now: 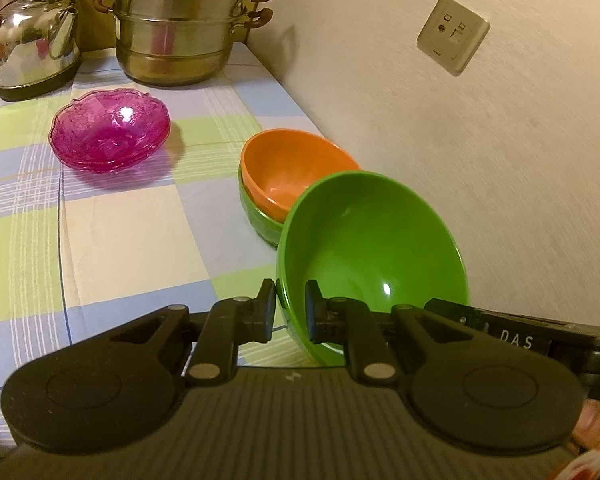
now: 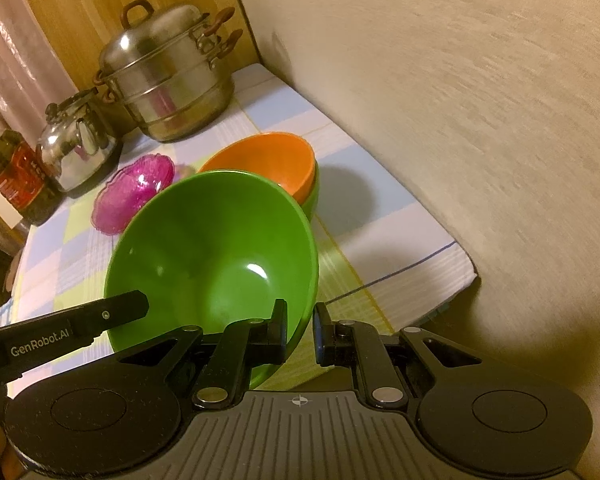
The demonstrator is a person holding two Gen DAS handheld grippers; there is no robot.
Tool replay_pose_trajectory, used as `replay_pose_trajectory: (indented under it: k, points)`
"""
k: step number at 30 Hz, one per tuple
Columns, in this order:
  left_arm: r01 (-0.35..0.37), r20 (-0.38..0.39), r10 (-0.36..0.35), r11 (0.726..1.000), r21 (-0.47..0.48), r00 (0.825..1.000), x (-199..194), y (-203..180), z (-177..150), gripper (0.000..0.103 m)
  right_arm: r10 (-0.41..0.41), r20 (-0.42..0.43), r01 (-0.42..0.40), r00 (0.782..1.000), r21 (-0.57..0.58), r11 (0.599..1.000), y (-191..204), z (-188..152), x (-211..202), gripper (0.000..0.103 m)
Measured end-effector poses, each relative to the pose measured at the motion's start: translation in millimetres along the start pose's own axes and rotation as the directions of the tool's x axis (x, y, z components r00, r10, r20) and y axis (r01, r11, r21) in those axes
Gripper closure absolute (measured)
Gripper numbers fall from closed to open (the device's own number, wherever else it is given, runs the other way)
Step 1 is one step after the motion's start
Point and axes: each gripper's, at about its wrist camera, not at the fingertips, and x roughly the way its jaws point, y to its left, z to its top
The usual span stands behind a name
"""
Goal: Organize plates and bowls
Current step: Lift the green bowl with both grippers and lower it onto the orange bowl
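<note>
Both tools have the same big green bowl (image 1: 374, 248) pinched by its rim, so it hangs tilted with its open side facing the cameras. The left tool (image 1: 290, 306) is clamped narrow on the rim at about 7 o'clock of the bowl in its own view, one finger inside and one outside. The right tool (image 2: 300, 328) does the same thing on the opposite edge, gripping at roughly 5 o'clock of the bowl in the right wrist view, and the left tool's black arm pokes in there from 9 o'clock. Just behind the held bowl, toward 11 o'clock in the left view, an orange bowl (image 1: 290, 170) sits nested in another green bowl (image 1: 256, 216) on the checked cloth of the surface (image 1: 112, 240), close to the wall. Further out at 10 o'clock there's a pink glass bowl (image 1: 110, 130), looks like a couple stacked, though that's hard to tell. Way at the back at 12 o'clock stand a steel steamer pot (image 1: 176, 28) and a shiny kettle (image 1: 36, 48) beside it. A white wall socket (image 1: 454, 34) is up at 1 o'clock.
</note>
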Motion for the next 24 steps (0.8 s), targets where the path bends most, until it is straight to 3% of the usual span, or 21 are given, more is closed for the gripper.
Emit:
replay_pose_trajectory:
  k: [11, 24]
  points:
    - [0.021, 0.013, -0.021, 1.0, 0.009, 1.0, 13, -2, 33, 0.09, -0.002, 0.059, 0.003, 0.998, -0.004, 1.0, 1, 36, -2, 0.091]
    - [0.003, 0.001, -0.003, 1.0, -0.022, 1.0, 72, 9, 102, 0.09, -0.006, 0.051, 0.009, 0.999, -0.052, 0.999, 11, 108, 56, 0.091]
